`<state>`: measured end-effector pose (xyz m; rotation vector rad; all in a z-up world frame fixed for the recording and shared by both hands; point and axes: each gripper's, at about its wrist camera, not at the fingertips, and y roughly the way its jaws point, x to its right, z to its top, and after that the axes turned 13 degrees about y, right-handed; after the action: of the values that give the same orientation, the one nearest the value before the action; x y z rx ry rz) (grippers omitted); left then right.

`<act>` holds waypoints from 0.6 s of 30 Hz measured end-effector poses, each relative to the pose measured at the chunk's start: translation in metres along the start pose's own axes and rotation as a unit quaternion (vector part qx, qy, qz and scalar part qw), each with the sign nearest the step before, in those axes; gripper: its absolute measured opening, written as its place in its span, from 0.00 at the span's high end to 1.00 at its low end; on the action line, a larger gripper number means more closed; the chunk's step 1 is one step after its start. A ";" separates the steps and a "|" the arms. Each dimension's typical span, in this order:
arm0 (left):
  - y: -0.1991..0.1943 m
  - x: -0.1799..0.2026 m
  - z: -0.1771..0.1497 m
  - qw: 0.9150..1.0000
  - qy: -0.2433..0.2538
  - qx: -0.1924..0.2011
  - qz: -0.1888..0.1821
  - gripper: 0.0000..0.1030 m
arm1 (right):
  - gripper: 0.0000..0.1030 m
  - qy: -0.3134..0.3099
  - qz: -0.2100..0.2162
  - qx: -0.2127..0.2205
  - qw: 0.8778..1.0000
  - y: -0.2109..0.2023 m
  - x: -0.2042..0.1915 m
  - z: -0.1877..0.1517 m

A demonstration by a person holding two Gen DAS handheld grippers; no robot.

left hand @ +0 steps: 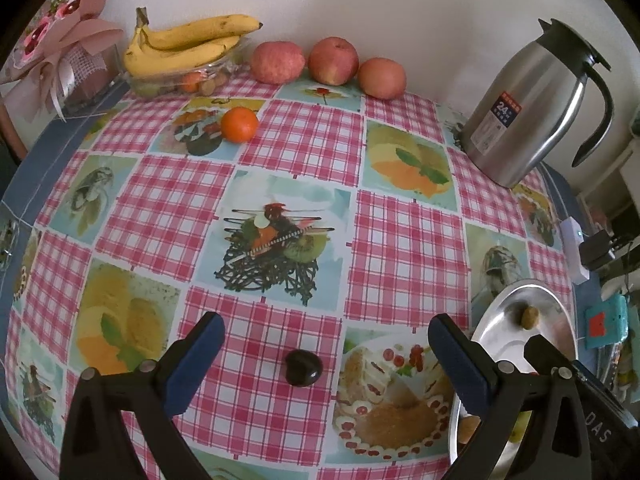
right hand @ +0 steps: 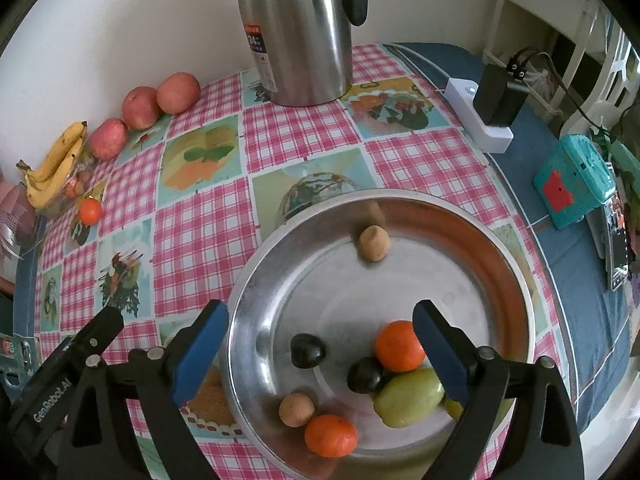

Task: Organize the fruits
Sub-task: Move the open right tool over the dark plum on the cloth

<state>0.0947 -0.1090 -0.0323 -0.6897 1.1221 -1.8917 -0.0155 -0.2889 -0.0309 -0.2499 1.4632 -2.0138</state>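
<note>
Our left gripper (left hand: pixel 322 344) is spread wide over a dark plum (left hand: pixel 303 367) lying loose on the tablecloth (left hand: pixel 400 240); our right gripper (right hand: pixel 320 344) is spread too, empty, over the steel bowl (right hand: pixel 516 280). If we close off-centre the plum could squirt away — it is round and smooth.

In the bowl we count two tangerines, two dark plums, two brown fruits and a green one. Outside it — three apples (left hand: pixel 328 62), one tangerine (left hand: pixel 239 124) and a banana bunch (left hand: pixel 188 42).

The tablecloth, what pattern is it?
Pink-and-white check squares alternating with printed fruit and dessert pictures on the tablecloth; clearest in the left wrist view.
</note>
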 end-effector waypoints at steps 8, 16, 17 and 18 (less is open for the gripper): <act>-0.001 0.004 0.001 1.000 0.023 -0.002 0.010 0.00 | 0.09 0.002 0.001 -0.003 1.000 0.001 0.000 0.000; -0.005 0.004 0.002 0.997 0.069 -0.003 0.038 0.00 | 0.09 -0.002 0.003 -0.009 1.000 0.002 -0.005 -0.002; -0.006 0.003 0.003 0.997 0.072 -0.003 0.041 0.00 | 0.09 -0.003 0.005 -0.010 1.000 0.002 -0.006 -0.002; -0.006 0.002 0.003 0.996 0.076 -0.003 0.047 0.00 | 0.09 -0.004 0.006 -0.011 1.000 0.002 -0.007 -0.003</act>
<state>0.0939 -0.1100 -0.0251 -0.4938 1.2338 -1.8871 -0.0107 -0.2831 -0.0319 -0.2581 1.4783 -1.9866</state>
